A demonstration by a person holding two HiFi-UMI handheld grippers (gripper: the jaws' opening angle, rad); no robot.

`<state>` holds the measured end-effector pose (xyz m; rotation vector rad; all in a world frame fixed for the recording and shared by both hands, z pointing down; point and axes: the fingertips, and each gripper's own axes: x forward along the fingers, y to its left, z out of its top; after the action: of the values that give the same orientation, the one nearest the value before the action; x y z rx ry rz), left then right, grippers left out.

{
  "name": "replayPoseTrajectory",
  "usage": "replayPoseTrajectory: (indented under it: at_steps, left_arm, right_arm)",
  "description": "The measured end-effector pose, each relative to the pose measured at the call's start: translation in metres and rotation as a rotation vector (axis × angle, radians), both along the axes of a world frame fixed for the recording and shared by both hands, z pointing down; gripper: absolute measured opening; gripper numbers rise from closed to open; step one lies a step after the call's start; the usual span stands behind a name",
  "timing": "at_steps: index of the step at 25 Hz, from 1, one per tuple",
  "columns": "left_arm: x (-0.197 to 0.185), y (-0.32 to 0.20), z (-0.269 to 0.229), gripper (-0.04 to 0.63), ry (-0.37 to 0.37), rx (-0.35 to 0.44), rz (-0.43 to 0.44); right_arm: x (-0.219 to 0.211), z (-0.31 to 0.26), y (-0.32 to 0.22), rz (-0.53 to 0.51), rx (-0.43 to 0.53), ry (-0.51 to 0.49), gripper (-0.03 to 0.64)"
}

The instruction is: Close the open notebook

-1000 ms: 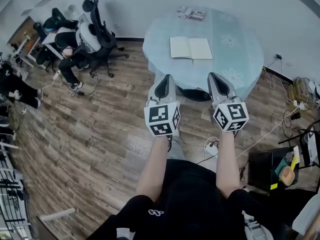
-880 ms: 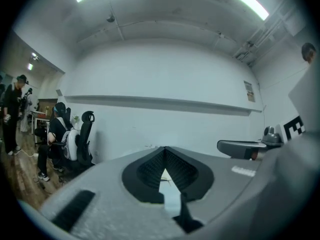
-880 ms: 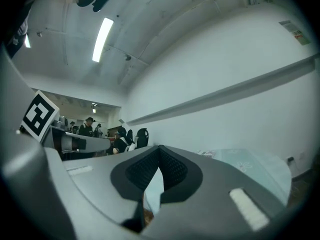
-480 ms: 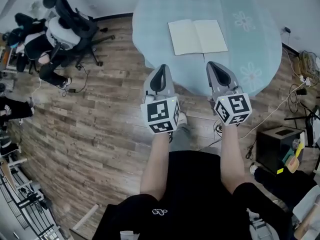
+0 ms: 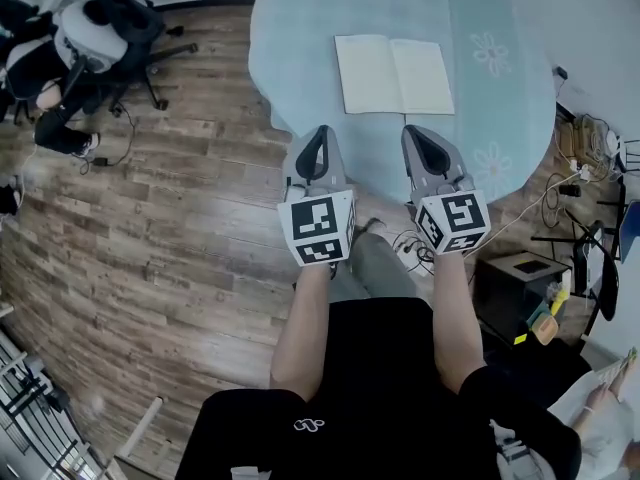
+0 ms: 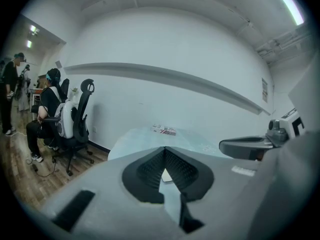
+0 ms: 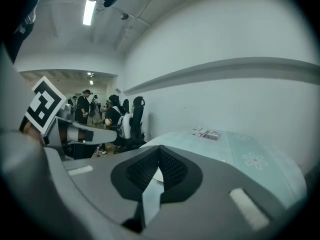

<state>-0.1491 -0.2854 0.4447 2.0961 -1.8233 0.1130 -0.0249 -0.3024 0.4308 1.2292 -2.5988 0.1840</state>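
Holding one tool in each hand, you have the left gripper (image 5: 319, 140) and the right gripper (image 5: 424, 136) side by side in front of you. Seen from the head view, their tips reach the near edge of the round table (image 5: 300, 58), and both point toward its far edge. Each gripper's own view shows its jaws brought together at the tips with nothing clamped between them. Only a narrow slit behind the tips lets a sliver of the tabletop show through.

The notebook (image 5: 394, 74) lies open and flat on the table's pale blue cloth, both blank pages facing up. Its spine runs from the near edge toward the far edge. It sits a little way in from the near edge, just beyond your gripper tips, and neither gripper touches it. Your left gripper lines up slightly outside the notebook's left side, and your right gripper lines up with its right page.

White flower prints (image 5: 490, 53) mark the cloth toward the table's right edge. A small printed packet (image 7: 206, 133) rests at the far edge.

Off the table's left edge, a seated person (image 5: 35, 68) sits by office chairs (image 5: 125, 13) on the wooden floor (image 5: 150, 218). Down by your right side stand a black box (image 5: 510, 288) and some loose cables (image 5: 525, 213).
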Motion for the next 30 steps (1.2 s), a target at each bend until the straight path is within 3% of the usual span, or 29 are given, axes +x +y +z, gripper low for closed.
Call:
replayPoseTrajectory:
  at_steps: [8, 13, 14, 23, 30]
  left_arm:
    - [-0.023, -0.023, 0.048, 0.003, 0.011, -0.071, -0.038]
    - [-0.002, -0.017, 0.073, 0.003, 0.021, -0.118, -0.012]
    - [-0.001, -0.018, 0.077, 0.003, 0.020, -0.125, -0.015]
    - [-0.022, -0.015, 0.082, 0.003, 0.010, -0.155, -0.100]
    - [-0.034, -0.005, 0.090, 0.003, -0.004, -0.180, -0.149]
  right_arm:
    - [-0.003, 0.052, -0.020, 0.044, -0.042, 0.134, 0.011]
    - [0.001, 0.089, -0.029, -0.044, -0.039, 0.341, 0.012]
    - [0.000, 0.094, -0.035, -0.066, -0.028, 0.375, 0.043]
    - [-0.009, 0.144, -0.070, -0.290, 0.066, 0.763, 0.138]
    - [-0.010, 0.185, -0.090, -0.396, 0.125, 1.063, 0.141]
